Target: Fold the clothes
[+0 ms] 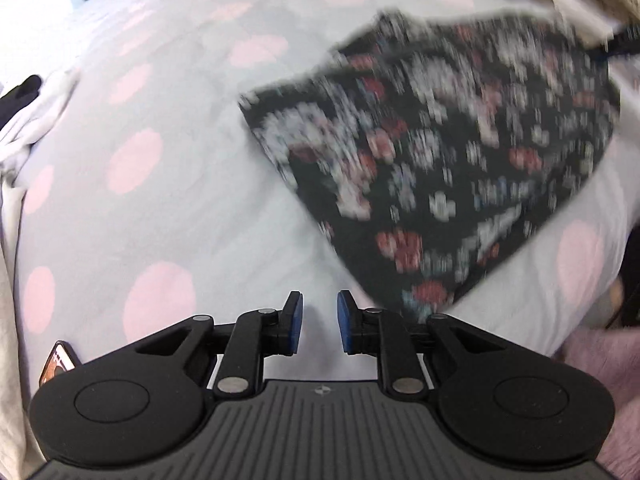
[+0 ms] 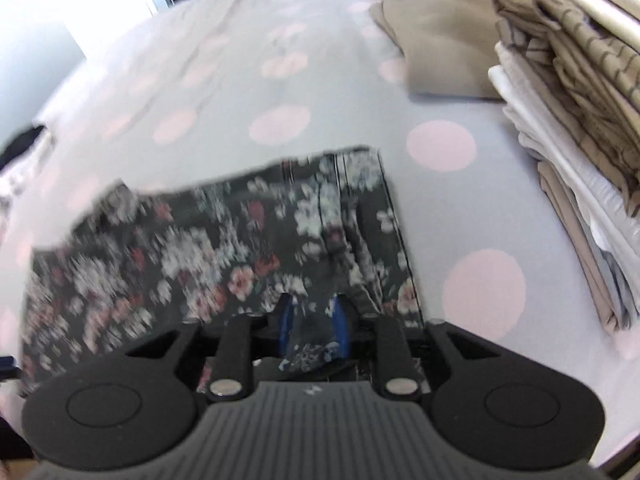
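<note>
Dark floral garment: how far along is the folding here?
Done: a stack of folded beige and white clothes and a folded taupe piece sit on the polka-dot bedsheet. In hand: the right gripper pinches the dark floral garment, which looks already folded to a rectangle; the left gripper is open and empty. Left: crumpled white clothing waits.

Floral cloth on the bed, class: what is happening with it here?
A person is folding laundry on a polka-dot bedsheet. The right gripper is shut on the dark floral cloth, pinching one edge. The left gripper is open and holds nothing, over the sheet beside the cloth. A stack of folded clothes sits to the right.
</note>
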A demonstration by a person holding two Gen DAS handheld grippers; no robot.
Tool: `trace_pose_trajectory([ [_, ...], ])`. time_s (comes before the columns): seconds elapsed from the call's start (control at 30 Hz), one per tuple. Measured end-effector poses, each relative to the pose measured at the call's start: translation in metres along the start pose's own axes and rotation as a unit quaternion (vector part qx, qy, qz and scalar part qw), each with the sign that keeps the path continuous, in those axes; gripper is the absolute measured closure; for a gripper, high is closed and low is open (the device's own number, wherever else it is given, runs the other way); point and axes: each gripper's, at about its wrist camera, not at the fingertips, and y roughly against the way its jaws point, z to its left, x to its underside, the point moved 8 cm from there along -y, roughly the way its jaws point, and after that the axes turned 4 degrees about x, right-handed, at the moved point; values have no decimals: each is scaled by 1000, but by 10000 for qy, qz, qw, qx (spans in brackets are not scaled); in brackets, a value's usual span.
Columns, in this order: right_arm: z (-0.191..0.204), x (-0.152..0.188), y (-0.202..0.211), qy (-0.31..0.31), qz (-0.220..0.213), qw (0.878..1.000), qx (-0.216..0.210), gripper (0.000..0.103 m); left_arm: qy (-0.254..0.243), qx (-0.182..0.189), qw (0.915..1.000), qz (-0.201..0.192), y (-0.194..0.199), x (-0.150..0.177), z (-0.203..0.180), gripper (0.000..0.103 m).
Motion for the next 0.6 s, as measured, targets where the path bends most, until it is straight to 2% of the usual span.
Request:
trace_pose_trajectory([
  [0.03,0,-5,2,45,-92,9999,26,53,97,15,9999,-103,3,-5,3,80],
  [0.1,-2,-14,5,269,-307,9985,353,30,275,25,9992,-282,9,-16,8,79],
  [0.2,-7,-23,-6,500,-235,9973,474,30,412,-2,9984,-398,9,-34,16,79],
  [0.37,-25,-24,-42,390,310,9984,279,28,642,96,9966,-505,1,-53,19,78],
  [0.53,-46,-18,-66,-115,716,9970,-268,28,624,57,9972,-400,-13,-60,20,78],
  [0.6,-47,-14,-74,-149,775,9963,-350,27,642,47,9973,-354,-21,-62,20,78],
])
